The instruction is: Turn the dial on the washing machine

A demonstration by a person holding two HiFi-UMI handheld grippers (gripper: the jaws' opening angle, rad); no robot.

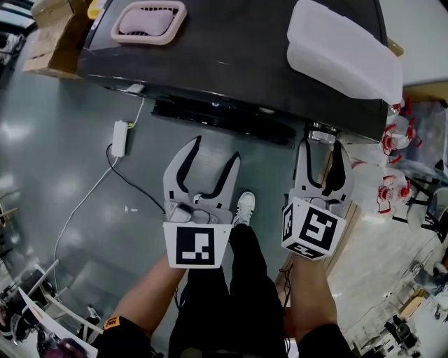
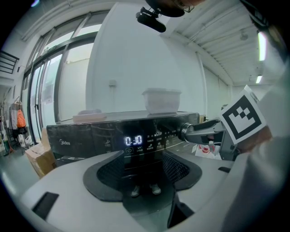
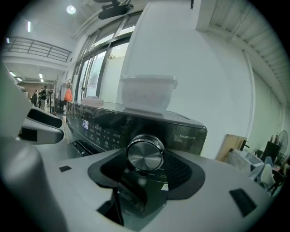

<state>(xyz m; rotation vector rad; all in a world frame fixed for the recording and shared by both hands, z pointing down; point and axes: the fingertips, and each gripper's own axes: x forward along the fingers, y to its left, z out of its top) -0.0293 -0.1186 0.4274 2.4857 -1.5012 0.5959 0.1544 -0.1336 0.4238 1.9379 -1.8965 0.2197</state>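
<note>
The black washing machine (image 1: 231, 63) stands in front of me, its lit display (image 2: 133, 140) on the front panel. The round silver dial (image 1: 320, 133) sits at the panel's right end. My right gripper (image 1: 322, 143) reaches over that dial (image 3: 145, 154), and both pads rest against the dial's sides. From the left gripper view, the right gripper's fingers (image 2: 204, 129) meet the dial (image 2: 185, 131). My left gripper (image 1: 215, 150) hangs open and empty in front of the panel, a little short of the display.
A pink tray (image 1: 148, 21) and a white plastic container (image 1: 343, 49) lie on the machine's lid. A cardboard box (image 1: 56, 35) stands at the left. A white power adapter (image 1: 119, 138) with its cable lies on the floor. Red-and-white items (image 1: 395, 140) crowd the right side.
</note>
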